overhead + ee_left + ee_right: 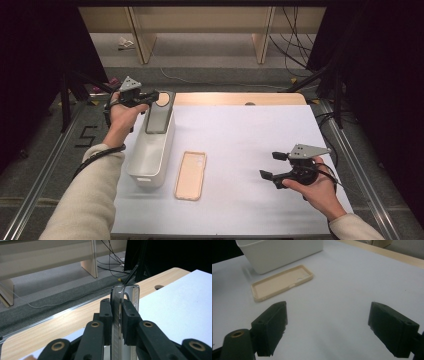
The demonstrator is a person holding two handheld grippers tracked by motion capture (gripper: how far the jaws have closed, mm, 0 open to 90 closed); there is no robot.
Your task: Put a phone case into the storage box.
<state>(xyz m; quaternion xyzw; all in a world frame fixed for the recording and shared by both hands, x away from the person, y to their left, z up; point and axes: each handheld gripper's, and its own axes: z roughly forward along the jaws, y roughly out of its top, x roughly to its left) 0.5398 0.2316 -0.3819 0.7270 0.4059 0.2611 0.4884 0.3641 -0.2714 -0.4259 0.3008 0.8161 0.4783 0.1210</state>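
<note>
Setting: a bench (pixel 260 150) covered with a white sheet fills the middle of the high view, with a strip of bare wood along its far edge and grey floor beyond.

White bin: a long, narrow white bin (pixel 145 160) stands left of centre in the high view, its length running away from the person. In the right gripper view its wall (pixel 284 252) sits at the upper left of the frame.

Grey phone case: a translucent grey phone case (pixel 159 114) leans in the far end of the bin, its top edge rising above the rim, near the upper left of the high view.

Left gripper: the left gripper (pixel 152 95) is at the far end of the bin, held by the person's left hand (pixel 122 117). In the left gripper view its jaws are narrow, clamped on the top edge of the grey case (pixel 117 312), which stands on edge between them.

Beige phone case: a beige phone case (pixel 191 175) lies flat on the white sheet, hollow side up, just right of the bin and apart from it. In the right gripper view it (pixel 279 283) lies at the upper left, below the bin.

Right gripper: the right gripper (pixel 272 166) hovers over the lower right of the bench in the person's right hand (pixel 315 187), well apart from both cases. Its jaws are wide and hold nothing, with bare white sheet between them in the right gripper view.
</note>
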